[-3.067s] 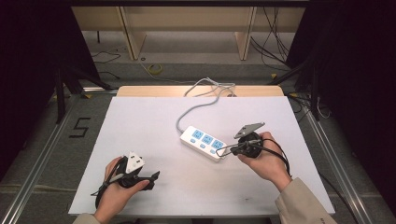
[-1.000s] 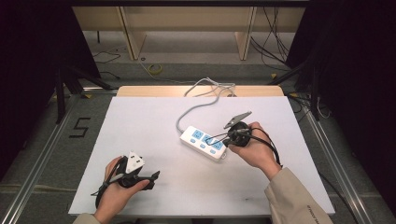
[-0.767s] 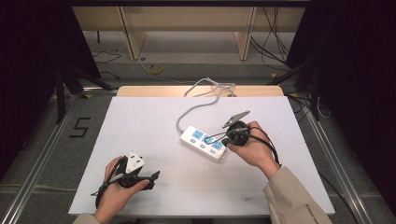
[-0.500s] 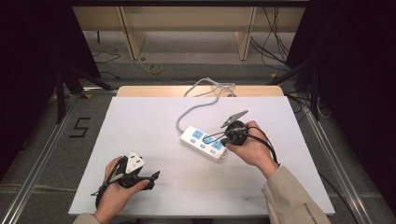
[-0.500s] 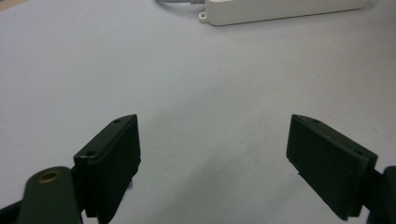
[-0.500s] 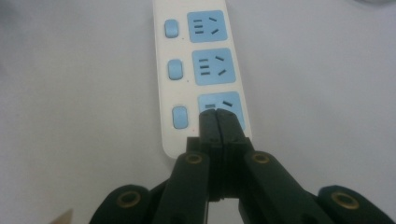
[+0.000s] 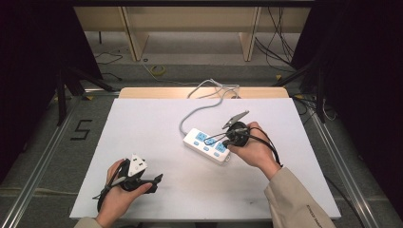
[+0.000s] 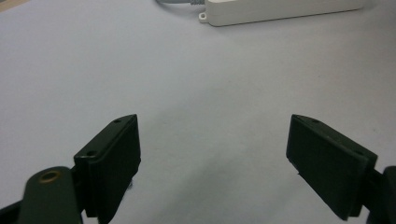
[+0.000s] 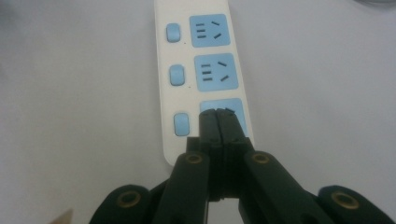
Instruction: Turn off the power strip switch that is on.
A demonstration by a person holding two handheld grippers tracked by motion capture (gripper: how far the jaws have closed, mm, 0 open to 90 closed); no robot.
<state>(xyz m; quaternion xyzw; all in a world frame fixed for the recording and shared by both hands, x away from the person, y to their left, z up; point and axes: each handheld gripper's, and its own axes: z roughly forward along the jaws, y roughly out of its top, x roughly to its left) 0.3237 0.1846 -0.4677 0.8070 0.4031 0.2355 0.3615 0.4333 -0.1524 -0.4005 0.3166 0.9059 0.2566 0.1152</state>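
A white power strip (image 7: 207, 145) with three blue sockets and three blue switches lies slantwise in the middle of the white table. My right gripper (image 7: 219, 142) is shut, with nothing between its jaws. In the right gripper view its closed tips (image 9: 218, 113) sit over the nearest blue socket (image 9: 223, 109) of the power strip (image 9: 163, 84); I cannot tell if they touch it. My left gripper (image 7: 154, 182) rests near the table's front left, held in a hand. It is open, and the left gripper view shows its jaws (image 8: 215, 121) wide apart over bare table, with the power strip (image 8: 280, 9) farther off.
The strip's grey cable (image 7: 199, 107) curls from its far end to the back edge of the table and drops off there. The white table cover (image 7: 142, 128) has a wooden strip along its back edge. A floor marker "5" (image 7: 81, 128) lies to the left.
My right gripper has moved left and slightly away from the person, from beside the strip's near end to over its nearest socket. The left gripper has stayed put.
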